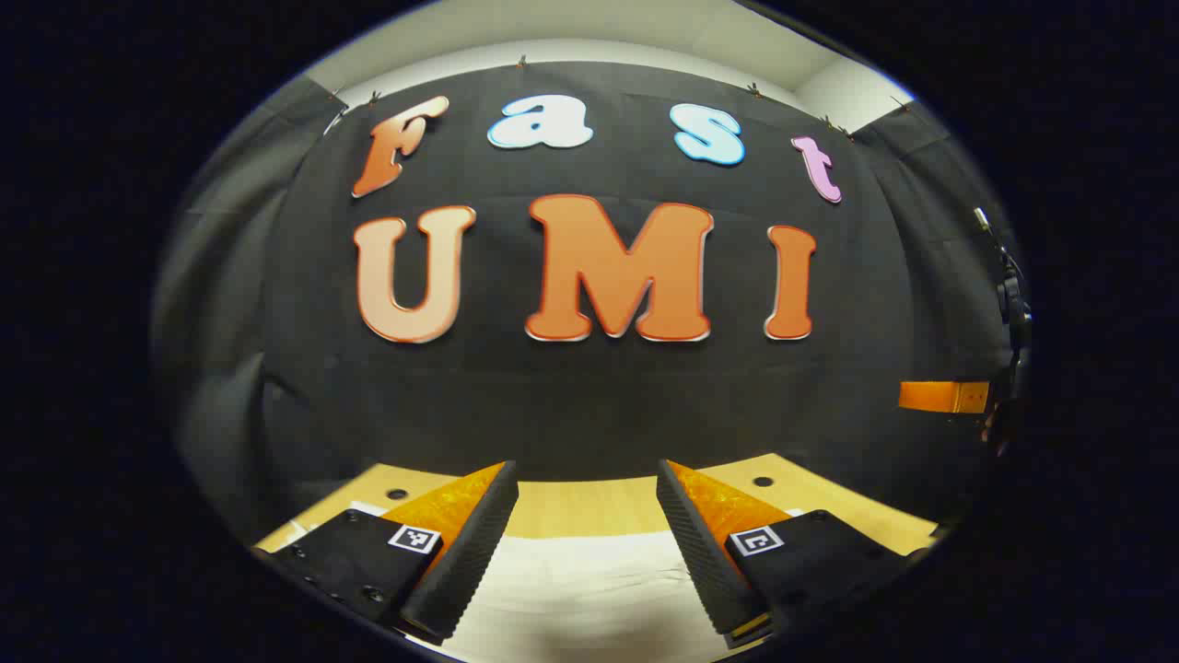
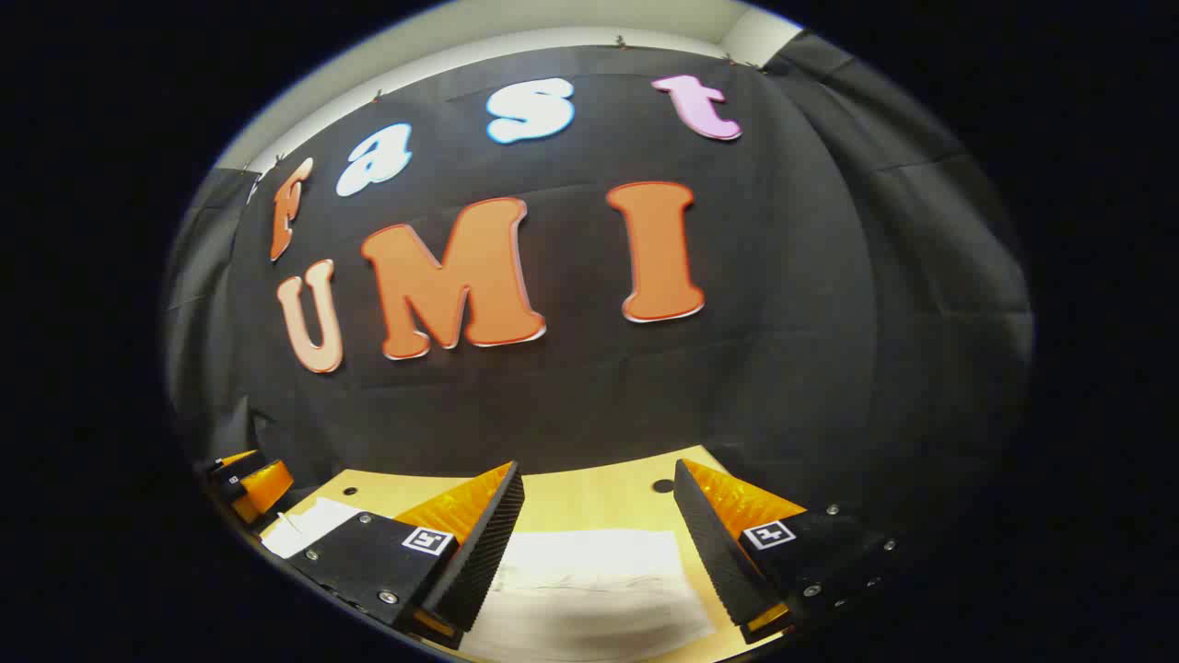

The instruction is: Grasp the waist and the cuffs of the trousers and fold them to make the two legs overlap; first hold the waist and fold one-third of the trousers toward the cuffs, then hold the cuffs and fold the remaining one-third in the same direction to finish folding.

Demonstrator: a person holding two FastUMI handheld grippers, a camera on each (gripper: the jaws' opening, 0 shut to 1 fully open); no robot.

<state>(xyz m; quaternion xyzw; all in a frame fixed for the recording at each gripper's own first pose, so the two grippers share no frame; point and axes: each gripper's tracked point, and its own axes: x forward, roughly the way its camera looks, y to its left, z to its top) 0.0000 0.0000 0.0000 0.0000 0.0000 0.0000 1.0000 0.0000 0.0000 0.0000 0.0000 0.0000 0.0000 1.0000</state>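
White trousers [image 1: 589, 585] lie flat on the wooden table [image 1: 589, 506], below and between my left gripper's fingers. My left gripper [image 1: 587, 479] hangs above the cloth, open, with nothing between its fingers. In the right gripper view the same white trousers [image 2: 589, 575] spread across the table [image 2: 589, 493], with their right edge near the table's right side. My right gripper [image 2: 599, 477] is open above them and holds nothing. The left gripper [image 2: 249, 483] shows at the far left of that view, above another part of the trousers [image 2: 309, 525].
The black booth wall rises right behind the table's far edge. Small round holes [image 1: 763, 482] [image 2: 662, 485] mark the tabletop near the back. The other gripper's finger [image 1: 944, 397] pokes in at the right of the left gripper view.
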